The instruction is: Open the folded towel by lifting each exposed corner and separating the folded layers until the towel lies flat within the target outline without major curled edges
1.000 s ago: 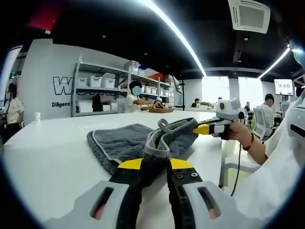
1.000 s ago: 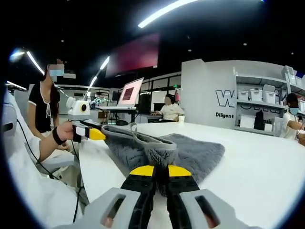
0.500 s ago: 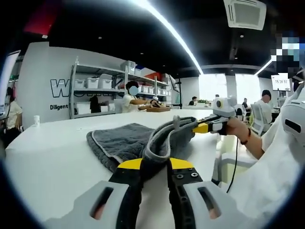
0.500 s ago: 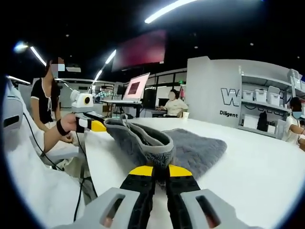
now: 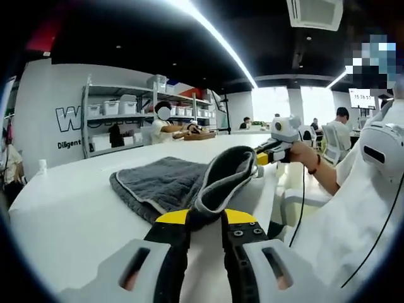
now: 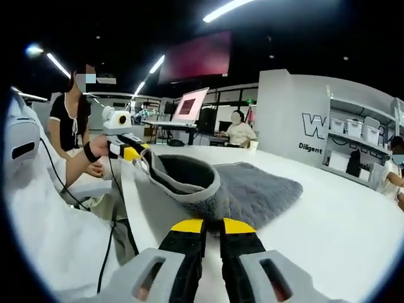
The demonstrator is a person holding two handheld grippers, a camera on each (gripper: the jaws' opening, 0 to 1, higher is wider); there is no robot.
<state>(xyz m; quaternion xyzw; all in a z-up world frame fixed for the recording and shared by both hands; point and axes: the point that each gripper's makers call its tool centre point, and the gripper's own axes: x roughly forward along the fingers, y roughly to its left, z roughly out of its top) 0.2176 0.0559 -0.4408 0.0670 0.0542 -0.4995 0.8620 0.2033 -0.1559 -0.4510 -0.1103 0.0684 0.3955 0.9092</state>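
left gripper [image 5: 204,218] jaws pinched on towel [image 5: 165,183] corner at 6 o'clock | right gripper [image 6: 204,225] clamped on other corner, seen at 2 o'clock in left gripper view | grey towel's near edge lifted, rest on white table [image 5: 69,208]

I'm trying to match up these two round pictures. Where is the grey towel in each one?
Left gripper view: the grey towel lies mid-picture on the white table, its near edge lifted between the left gripper and the right gripper.
Right gripper view: the towel sits centre, just above the right gripper.
Shared landmark: the shelving with white bins.
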